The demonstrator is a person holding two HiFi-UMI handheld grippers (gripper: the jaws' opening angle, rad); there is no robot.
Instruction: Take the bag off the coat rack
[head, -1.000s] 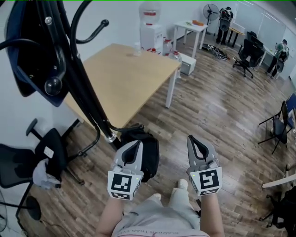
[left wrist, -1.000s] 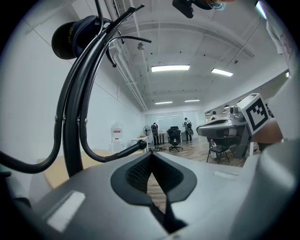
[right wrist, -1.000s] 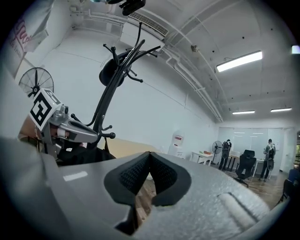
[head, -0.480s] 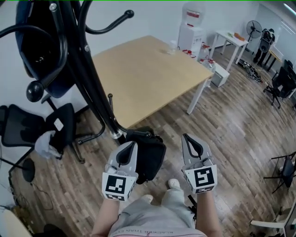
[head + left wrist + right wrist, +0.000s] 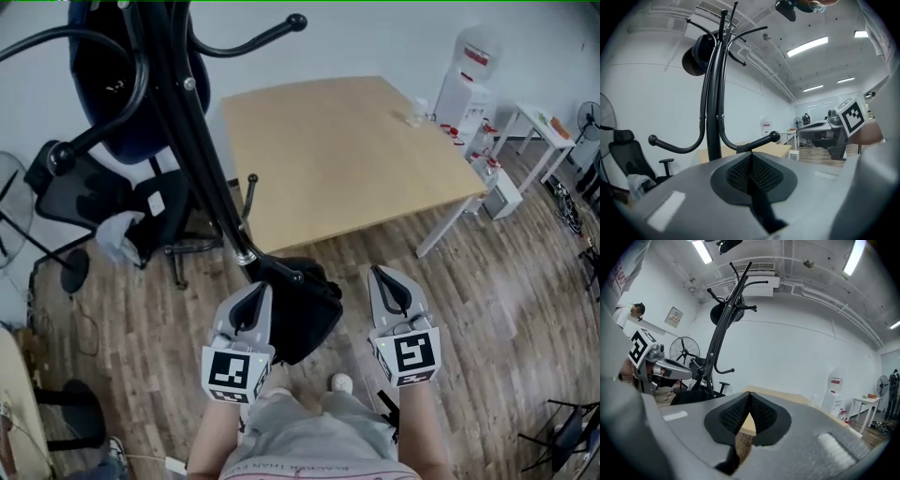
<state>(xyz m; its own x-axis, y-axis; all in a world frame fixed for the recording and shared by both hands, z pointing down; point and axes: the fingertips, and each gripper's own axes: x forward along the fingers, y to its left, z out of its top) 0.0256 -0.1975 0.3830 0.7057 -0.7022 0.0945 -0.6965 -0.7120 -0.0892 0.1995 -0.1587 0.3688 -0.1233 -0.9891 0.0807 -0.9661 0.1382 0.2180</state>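
Floor (image 5: 506,272) bears coat rack (image 5: 211,159), perhaps black bag (image 5: 305,314).

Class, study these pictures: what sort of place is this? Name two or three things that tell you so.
Probably an office or workroom: a large table, a black office chair and a water dispenser against the wall.

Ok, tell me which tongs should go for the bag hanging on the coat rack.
Left. The left tongs sit beside the coat rack pole, on the side where the bag hangs; the right tongs are farther off. Both are shut and empty.
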